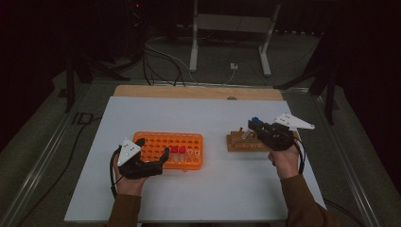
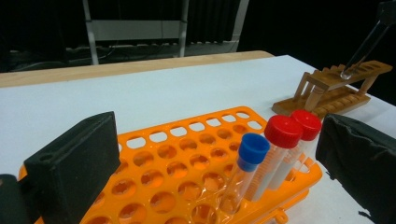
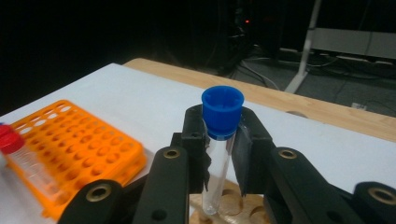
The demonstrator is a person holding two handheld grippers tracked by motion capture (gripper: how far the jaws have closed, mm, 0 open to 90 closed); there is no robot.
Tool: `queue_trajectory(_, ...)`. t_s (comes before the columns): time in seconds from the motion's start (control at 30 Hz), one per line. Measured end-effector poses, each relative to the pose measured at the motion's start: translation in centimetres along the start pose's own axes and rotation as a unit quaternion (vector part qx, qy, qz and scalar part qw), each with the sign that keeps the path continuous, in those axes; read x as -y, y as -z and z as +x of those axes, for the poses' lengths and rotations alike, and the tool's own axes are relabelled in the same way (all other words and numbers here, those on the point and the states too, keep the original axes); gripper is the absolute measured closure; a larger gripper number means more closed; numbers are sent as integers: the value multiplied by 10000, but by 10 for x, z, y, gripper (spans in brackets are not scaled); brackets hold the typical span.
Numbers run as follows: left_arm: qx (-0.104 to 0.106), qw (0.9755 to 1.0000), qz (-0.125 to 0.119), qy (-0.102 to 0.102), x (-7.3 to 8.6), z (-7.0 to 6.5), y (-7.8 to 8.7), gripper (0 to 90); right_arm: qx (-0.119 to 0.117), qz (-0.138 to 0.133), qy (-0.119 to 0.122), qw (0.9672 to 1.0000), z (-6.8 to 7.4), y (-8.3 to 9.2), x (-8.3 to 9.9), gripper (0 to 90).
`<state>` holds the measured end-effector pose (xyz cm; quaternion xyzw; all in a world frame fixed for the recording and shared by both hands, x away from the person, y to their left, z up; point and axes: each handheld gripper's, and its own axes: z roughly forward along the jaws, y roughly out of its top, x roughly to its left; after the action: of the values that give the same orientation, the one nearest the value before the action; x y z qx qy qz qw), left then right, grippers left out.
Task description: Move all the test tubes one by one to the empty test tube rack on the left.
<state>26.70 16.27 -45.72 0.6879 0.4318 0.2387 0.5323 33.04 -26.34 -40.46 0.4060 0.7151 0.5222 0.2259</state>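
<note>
Blue-capped tube (image 3: 219,140) clamped upright between right tongs (image 3: 220,154)

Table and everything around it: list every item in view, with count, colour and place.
orange rack: one, orange, left half of the table, at the left hand-held gripper.
capped tubes in the orange rack: three, one blue-capped and two red-capped, near its right end.
wooden rack: one, brown, right half of the table.
blue-capped tube: one, clear with blue cap, held over the wooden rack.
table: one, white top with a wooden strip at the far edge.
metal stand: one, grey, on the floor beyond the table.
cables: several, dark and light, on the floor.
left hand-held gripper: black, open.
right hand-held gripper: black, shut on the blue-capped tube.
</note>
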Motion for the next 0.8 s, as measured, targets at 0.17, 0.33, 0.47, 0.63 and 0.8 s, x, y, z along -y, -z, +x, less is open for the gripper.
queue_trajectory(0.17, 22, 10000, -41, -58, -4, -5, 1, 4, -121, 30, 24, 9999, 5, 4, 5, 770)
queue_trajectory(0.33, 67, 9999, -74, -108, -8, -12, 0, 4, -231, 101, 23, 9997, 8, 6, 9, 769)
queue_trajectory(0.47, 83, 9998, -60, -199, -13, -19, -3, 5, -309, 142, 51, 9994, 11, 5, 9, 769)
queue_trajectory(0.63, 207, 9991, -70, -365, -20, -32, -7, 9, -449, 209, 32, 9988, 17, 4, 11, 769)
queue_trajectory(0.8, 463, 9977, -57, -500, -26, -48, -17, 31, -572, 302, 88, 9979, 24, 2, 13, 769)
